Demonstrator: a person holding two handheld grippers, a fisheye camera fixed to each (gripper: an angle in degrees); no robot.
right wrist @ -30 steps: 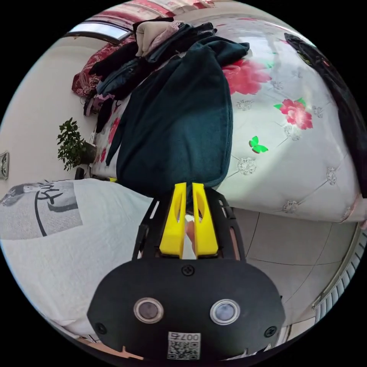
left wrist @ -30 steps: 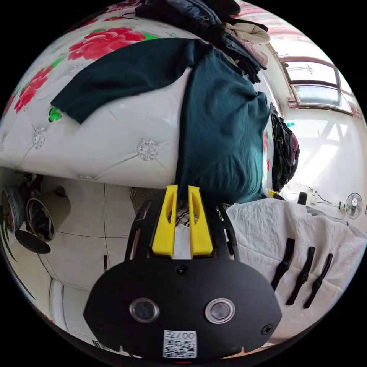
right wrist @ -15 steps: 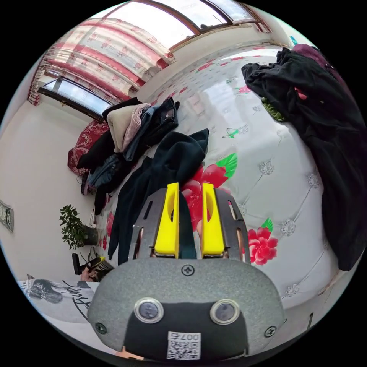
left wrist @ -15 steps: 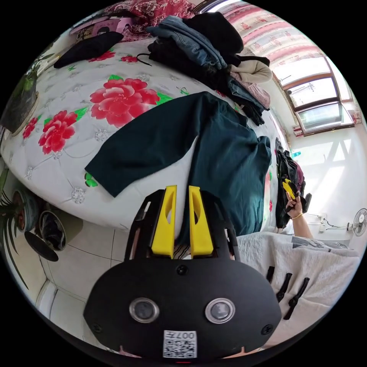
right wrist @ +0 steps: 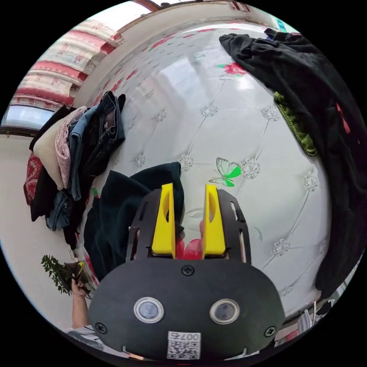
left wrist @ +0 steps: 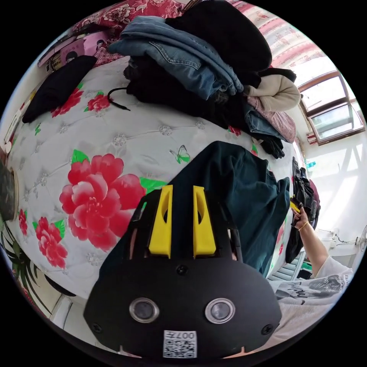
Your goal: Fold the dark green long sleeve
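Left gripper view: the left tool [left wrist: 182, 189] stands over the dark green shirt [left wrist: 244, 187], which lies on the bed [left wrist: 114, 130]. Its two yellow jaws are parted with a clear gap; dark cloth shows in the gap, but whether either jaw touches it cannot be told. From this tool the shirt's body runs away toward 1 and 2 o'clock, and cloth continues under the tool toward 7 o'clock, so the long axis reads roughly 7 to 1. At 12 o'clock sits one pile of folded clothes [left wrist: 191, 69]. At 3 o'clock the right tool [left wrist: 295, 206] appears past the shirt's far edge.

Right gripper view: the right tool [right wrist: 188, 191] has its jaws apart, with bed cover between them and nothing gripped. The shirt [right wrist: 126, 206] lies from 9 to 10 o'clock of it, its edge just beside the near jaw. One loose black garment [right wrist: 306, 84] lies at 1 to 3 o'clock.

Judgement: the left tool is nearer the shirt. Count: one shirt, two tools, one pile, one black garment.
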